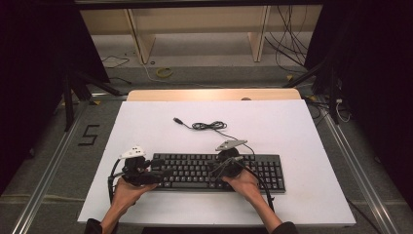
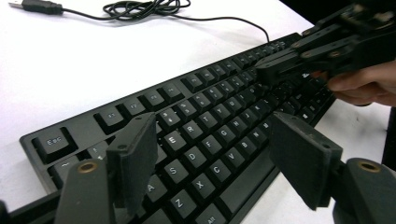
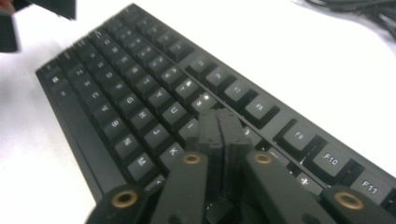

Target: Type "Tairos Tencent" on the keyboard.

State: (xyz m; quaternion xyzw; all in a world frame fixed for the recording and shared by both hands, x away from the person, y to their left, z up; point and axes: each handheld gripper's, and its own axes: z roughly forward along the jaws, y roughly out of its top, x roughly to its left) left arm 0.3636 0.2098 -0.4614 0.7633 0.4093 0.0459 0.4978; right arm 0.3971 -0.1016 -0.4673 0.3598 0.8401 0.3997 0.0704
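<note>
My L gripper [image 2: 212, 154] hangs released over keyboard [image 1: 195, 171] left end; R gripper [image 3: 219, 128] clenched empty, tips on mid keys.

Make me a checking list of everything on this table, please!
Surface: flat white board lying on a light wooden table.
Job's things: long black plastic keyboard lying flat near the front edge.
Clutter: nothing seen.
Grippers: left gripper has its jaws open over the keyboard's left end, not holding anything; right gripper has its jaws shut together, tip down among the middle keys.
Cables: thin black keyboard cable bunched in a loose coil behind the keyboard, its USB plug lying free on the board.
Surroundings: pale wooden shelf frame behind the table, loose wires on the floor, dark curtains at both sides.
</note>
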